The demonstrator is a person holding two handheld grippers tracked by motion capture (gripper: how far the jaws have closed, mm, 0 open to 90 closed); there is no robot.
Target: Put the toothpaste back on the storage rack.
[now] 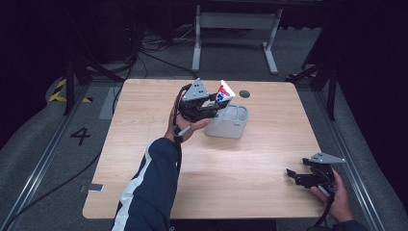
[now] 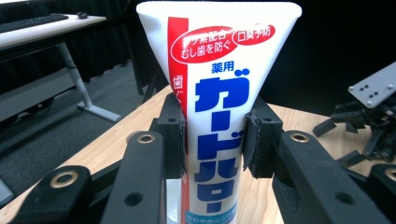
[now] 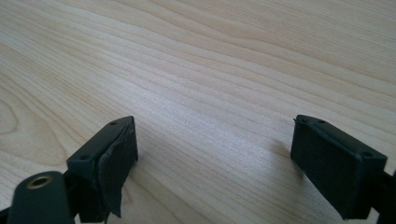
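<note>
Gripping a white toothpaste tube [image 2: 212, 116], the left gripper [image 1: 215, 107] is hovering at about 12 o'clock of the counter's [image 1: 159, 168] centre, its fingers [image 2: 259, 140] clamped on the tube's two sides. In the left gripper view the tube is standing upright between the pads, its flat crimped end uppermost, showing blue and red Japanese lettering. In the high view the toothpaste tube [image 1: 224, 92] is sitting above the near-left rim of a grey compartmented holder [image 1: 230, 122], which is resting on the counter just past its centre; whether the tube is touching the holder cannot be told. The right gripper [image 1: 294, 176] is lying low at about 4 o'clock, near the counter edge, its fingers [image 3: 112, 158] standing well apart over bare wood, holding nothing. A small dark round disc [image 1: 244, 94] is lying at 1 o'clock of the holder.
</note>
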